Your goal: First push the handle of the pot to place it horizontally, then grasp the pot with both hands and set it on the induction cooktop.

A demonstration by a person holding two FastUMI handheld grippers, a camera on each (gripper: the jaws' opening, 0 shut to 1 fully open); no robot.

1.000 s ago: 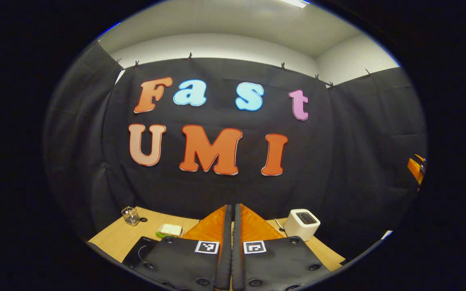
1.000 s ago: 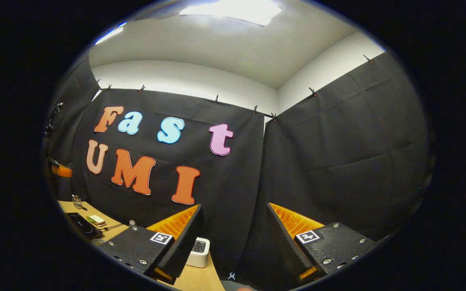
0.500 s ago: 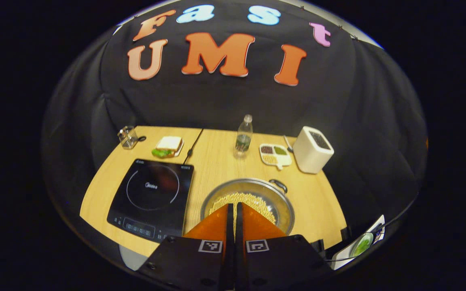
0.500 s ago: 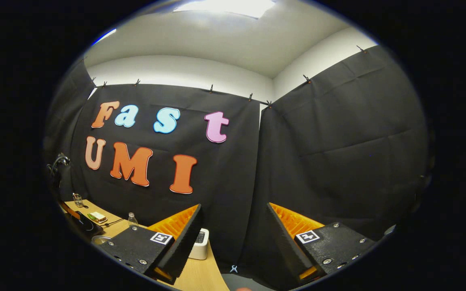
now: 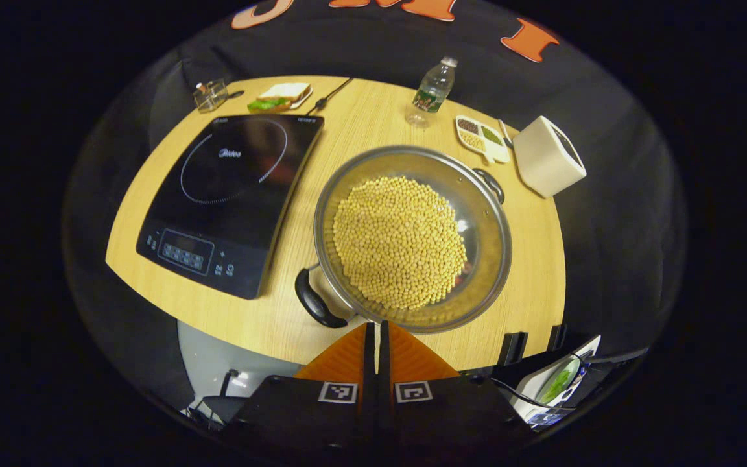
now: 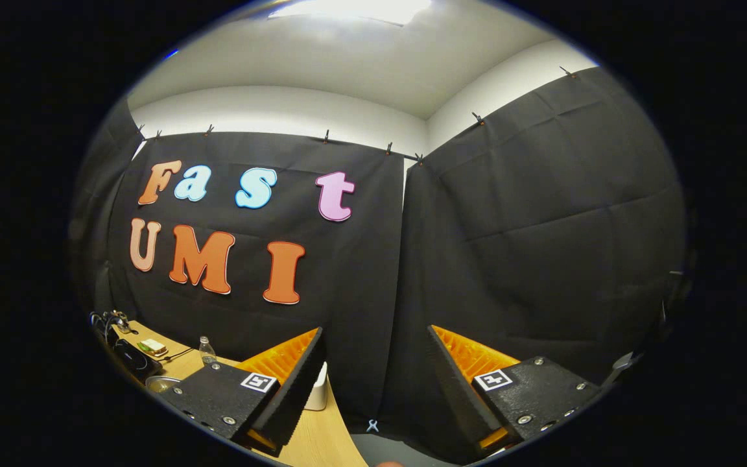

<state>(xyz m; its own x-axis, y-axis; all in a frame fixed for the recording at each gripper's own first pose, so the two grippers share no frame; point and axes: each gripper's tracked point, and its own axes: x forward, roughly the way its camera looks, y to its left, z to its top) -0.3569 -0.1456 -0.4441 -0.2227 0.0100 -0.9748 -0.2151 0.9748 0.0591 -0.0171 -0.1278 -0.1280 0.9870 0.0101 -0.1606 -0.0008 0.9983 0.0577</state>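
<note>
**Left gripper lined up over pot, nothing touched**

Left gripper [image 5: 373, 337], fingers pressed together and empty, hangs above pot [image 5: 412, 237], probably to nudge handle [image 5: 316, 301] at 7 o'clock. Steel pot, full of soybeans, sits at 3 o'clock of cooktop [image 5: 231, 194]. Right gripper [image 6: 373, 383] spread wide, aimed at wall.

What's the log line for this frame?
left gripper: shut, above pot | right gripper: open, raised | pot: off cooktop, handles diagonal
</note>
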